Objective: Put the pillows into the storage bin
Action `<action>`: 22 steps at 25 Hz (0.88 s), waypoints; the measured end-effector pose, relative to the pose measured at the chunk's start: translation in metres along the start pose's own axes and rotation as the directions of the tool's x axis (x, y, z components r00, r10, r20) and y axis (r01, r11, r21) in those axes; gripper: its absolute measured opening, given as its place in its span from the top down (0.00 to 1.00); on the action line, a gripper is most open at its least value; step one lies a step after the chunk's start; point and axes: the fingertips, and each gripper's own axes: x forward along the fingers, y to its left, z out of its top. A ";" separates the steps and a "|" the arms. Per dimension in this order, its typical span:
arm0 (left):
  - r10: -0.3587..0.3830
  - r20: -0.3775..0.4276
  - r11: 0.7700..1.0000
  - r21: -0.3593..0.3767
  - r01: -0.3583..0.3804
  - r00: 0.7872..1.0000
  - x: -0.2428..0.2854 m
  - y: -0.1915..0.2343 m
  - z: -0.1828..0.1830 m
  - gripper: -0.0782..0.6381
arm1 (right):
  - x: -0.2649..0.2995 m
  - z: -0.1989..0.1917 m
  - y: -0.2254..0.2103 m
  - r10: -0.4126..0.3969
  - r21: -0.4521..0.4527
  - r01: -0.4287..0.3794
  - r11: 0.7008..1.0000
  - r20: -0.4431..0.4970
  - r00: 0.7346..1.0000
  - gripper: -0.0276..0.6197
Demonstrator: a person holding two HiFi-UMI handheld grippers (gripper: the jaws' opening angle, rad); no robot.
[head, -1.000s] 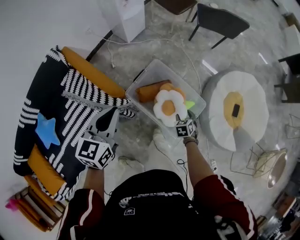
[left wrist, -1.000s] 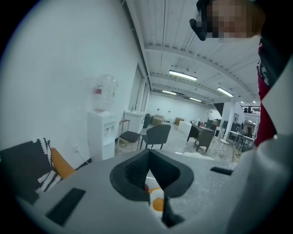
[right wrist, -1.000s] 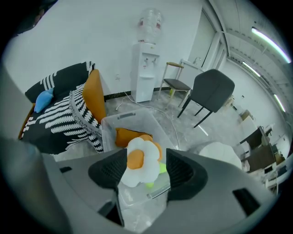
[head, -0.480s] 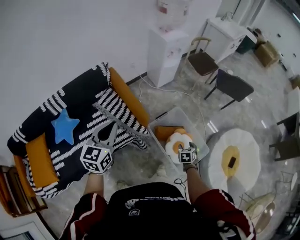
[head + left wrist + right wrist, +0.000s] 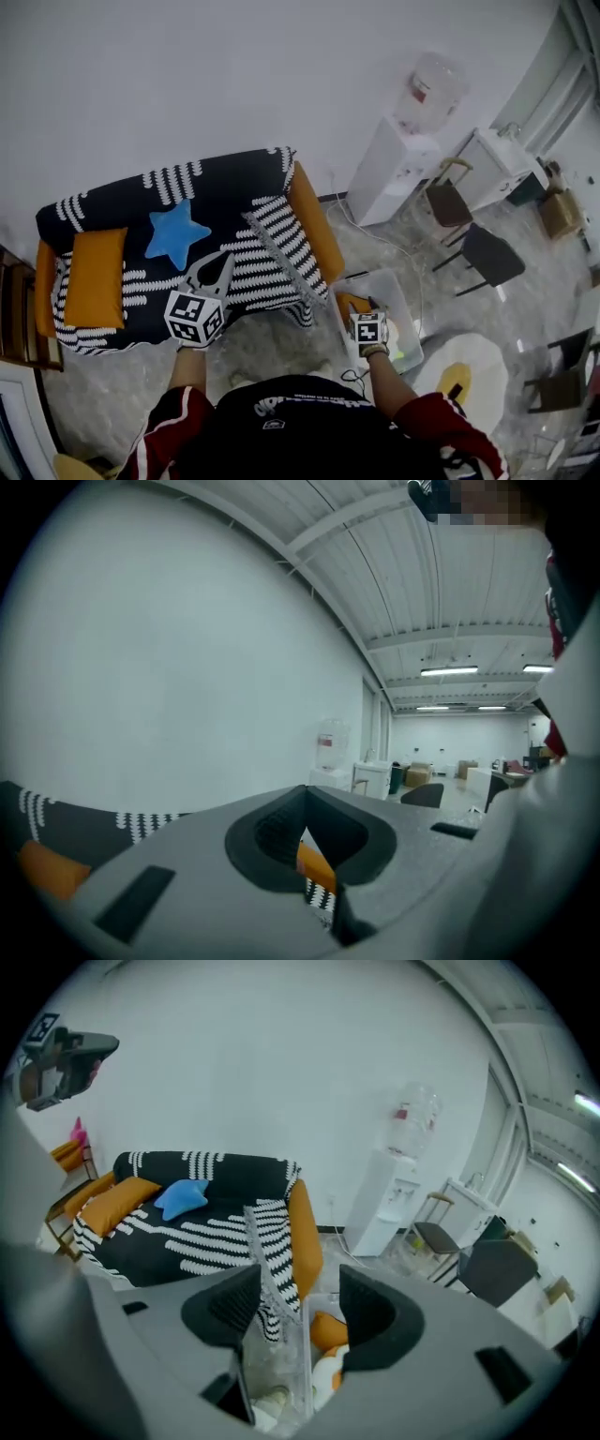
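Left hand-held gripper (image 5: 221, 265): jaws together with nothing between them, held over the front of the sofa (image 5: 234, 187)
Right hand-held gripper (image 5: 300, 1312): jaws well apart and empty, tilted down over the storage bin (image 5: 401, 305)
Storage bin: on the floor just below and ahead of the right hand-held gripper, with an orange cushion (image 5: 328, 1330) and a flower pillow (image 5: 330, 1370) already inside
Pillows left: the blue star pillow (image 5: 176, 234) lies on the seat just ahead and to the left of the left hand-held gripper, and the orange pillow (image 5: 93, 277) is farther left, well apart from it
Handling: both look light, soft and squashy, not fragile, and the fabric should give under the pads
Where to grip: one arm of the star, or a corner of the orange pillow, pinching a thick fold so it cannot slide out
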 end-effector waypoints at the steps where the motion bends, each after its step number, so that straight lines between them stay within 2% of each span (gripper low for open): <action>1: 0.028 0.009 1.000 -0.007 -0.028 1.000 -0.014 0.015 0.001 0.89 | 0.002 0.012 0.016 0.026 -0.009 -0.026 1.000 0.018 1.000 0.54; 7: 0.160 0.040 0.987 -0.007 -0.160 0.986 -0.091 0.083 0.004 0.89 | 0.004 0.076 0.108 0.118 -0.086 -0.111 0.990 0.078 0.990 0.54; 12: 0.244 0.048 0.970 -0.009 -0.244 0.969 -0.148 0.126 0.003 0.89 | 0.012 0.121 0.190 0.221 -0.156 -0.199 0.968 0.141 0.965 0.54; 17: 0.306 0.068 0.952 -0.023 -0.305 0.950 -0.192 0.160 0.006 0.89 | 0.004 0.160 0.263 0.301 -0.201 -0.265 0.943 0.180 0.937 0.55; 22: 0.346 0.079 0.938 -0.052 -0.342 0.935 -0.220 0.175 0.002 0.89 | -0.009 0.194 0.311 0.362 -0.249 -0.308 0.918 0.214 0.907 0.54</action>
